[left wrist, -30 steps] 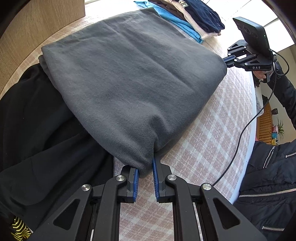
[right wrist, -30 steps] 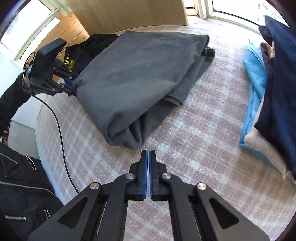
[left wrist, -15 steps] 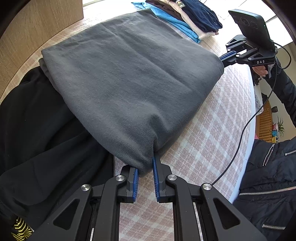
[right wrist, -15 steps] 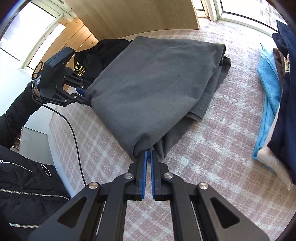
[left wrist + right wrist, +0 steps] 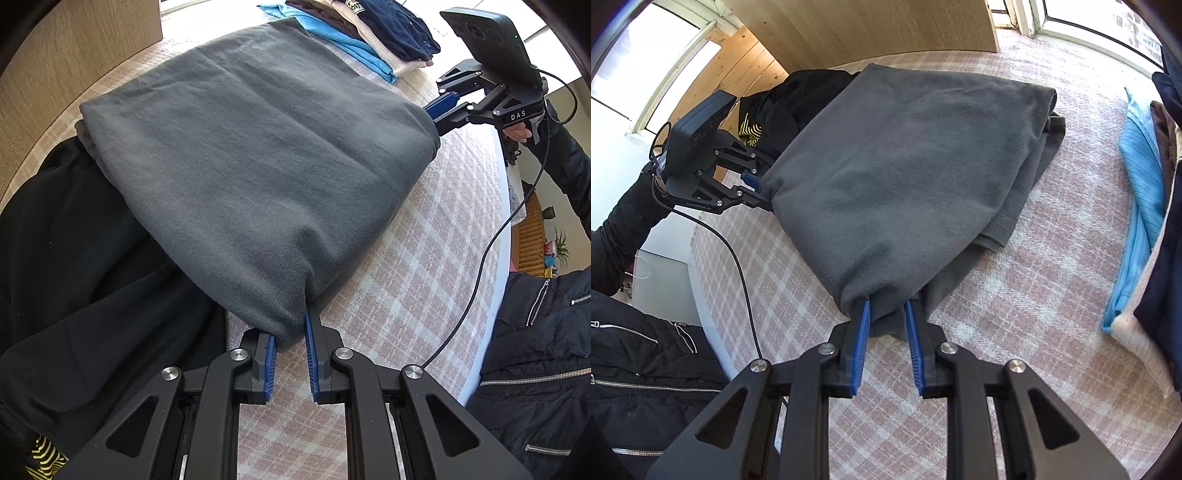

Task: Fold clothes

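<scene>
A folded grey garment (image 5: 258, 147) lies on the pink plaid tablecloth (image 5: 424, 277). My left gripper (image 5: 290, 332) is shut on its near corner, the fabric pinched between the blue pads. At the opposite corner is my right gripper (image 5: 439, 110). In the right wrist view the right gripper (image 5: 886, 306) has its jaws opening, with a bunched corner of the grey garment (image 5: 905, 166) lying between the pads. The left gripper (image 5: 753, 188) shows at the garment's far left corner.
A black garment (image 5: 74, 258) with a yellow print lies under the grey one's left side. A stack of folded clothes (image 5: 1145, 184), blue, beige and navy, sits at the right. A wooden panel (image 5: 74, 55) stands behind. The person's black jacket (image 5: 535, 350) and a cable (image 5: 491, 251) are at the table edge.
My right gripper moved up to the grey garment's corner and its shut jaws spread apart around the fabric. The left gripper kept its hold and stayed put.
</scene>
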Available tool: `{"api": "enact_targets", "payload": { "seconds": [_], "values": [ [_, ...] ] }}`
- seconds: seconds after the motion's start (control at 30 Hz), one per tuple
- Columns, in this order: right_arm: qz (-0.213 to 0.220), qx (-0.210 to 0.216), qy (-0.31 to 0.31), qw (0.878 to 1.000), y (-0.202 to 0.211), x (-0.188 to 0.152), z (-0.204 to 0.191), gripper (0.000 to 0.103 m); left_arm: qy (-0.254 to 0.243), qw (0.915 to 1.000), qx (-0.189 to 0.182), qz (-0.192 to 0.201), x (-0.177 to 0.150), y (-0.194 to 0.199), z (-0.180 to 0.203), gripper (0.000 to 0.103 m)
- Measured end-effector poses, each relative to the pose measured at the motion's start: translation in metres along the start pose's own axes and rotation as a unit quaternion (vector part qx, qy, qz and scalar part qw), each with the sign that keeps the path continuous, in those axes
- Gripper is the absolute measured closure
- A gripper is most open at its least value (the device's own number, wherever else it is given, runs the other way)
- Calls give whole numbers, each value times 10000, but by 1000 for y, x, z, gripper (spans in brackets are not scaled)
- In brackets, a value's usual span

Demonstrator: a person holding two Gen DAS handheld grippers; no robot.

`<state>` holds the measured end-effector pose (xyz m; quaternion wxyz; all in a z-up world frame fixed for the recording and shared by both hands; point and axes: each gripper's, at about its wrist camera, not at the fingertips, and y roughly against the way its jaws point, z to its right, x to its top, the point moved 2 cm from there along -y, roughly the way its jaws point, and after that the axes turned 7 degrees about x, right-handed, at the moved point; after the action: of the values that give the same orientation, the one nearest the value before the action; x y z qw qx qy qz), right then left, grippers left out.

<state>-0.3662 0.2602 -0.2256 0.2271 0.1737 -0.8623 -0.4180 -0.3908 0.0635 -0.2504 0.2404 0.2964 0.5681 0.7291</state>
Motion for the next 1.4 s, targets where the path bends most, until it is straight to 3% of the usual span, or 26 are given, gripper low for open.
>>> {"api": "enact_targets", "payload": {
  "seconds": [0.3, 0.4, 0.57, 0.67, 0.77, 0.83, 0.9, 1.0, 1.1, 1.17, 1.23, 1.33, 1.4],
  "values": [
    [-57, 407, -14, 9992, -11, 8, -2, 85, -29, 10000, 23, -41, 6, -7, 11, 90],
    [-102, 242, 214, 9994, -7, 11, -5, 97, -72, 10000, 50, -45, 9, -7, 11, 90],
    [-96, -103, 564, 9983, 23, 15, -9, 99, -76, 10000, 18, -52, 8, -9, 15, 90],
    [-124, -294, 309, 9990, 24, 13, 9, 99, -75, 9999, -40, -65, 9, -13, 17, 90],
    [-674, -206, 52, 9975, 0, 4, 14, 98, -83, 9999, -8, -96, 4, -16, 18, 90],
    [-1075, -416, 89, 9933, -3, -7, 8, 97, -89, 9999, 11, -115, -1, -14, 21, 90],
    [-1143, -564, 94, 9918, 9, -16, 3, 97, -132, 9997, 100, -175, -11, -10, 22, 91],
    [-454, -828, -83, 9955, 39, -12, 0, 94, -9, 9998, 163, -65, -19, 10, 16, 92],
    [286, -814, -24, 9963, 54, 4, -14, 93, 15, 9985, 244, 496, 0, 42, 20, 92],
    [382, -743, 94, 9965, 43, 17, -25, 93, -126, 9966, 182, 796, 17, 52, 23, 91],
    [112, -916, 222, 9955, 15, 27, -30, 93, -306, 9956, 58, 887, 32, 50, 19, 91],
    [-425, -1124, 137, 9927, -37, 23, -19, 92, -342, 9991, 197, 137, 27, 0, 8, 87],
    [-473, -1241, 187, 9910, -44, 18, -18, 92, -48, 9999, -34, 143, 26, -7, 2, 86]
  ]
}}
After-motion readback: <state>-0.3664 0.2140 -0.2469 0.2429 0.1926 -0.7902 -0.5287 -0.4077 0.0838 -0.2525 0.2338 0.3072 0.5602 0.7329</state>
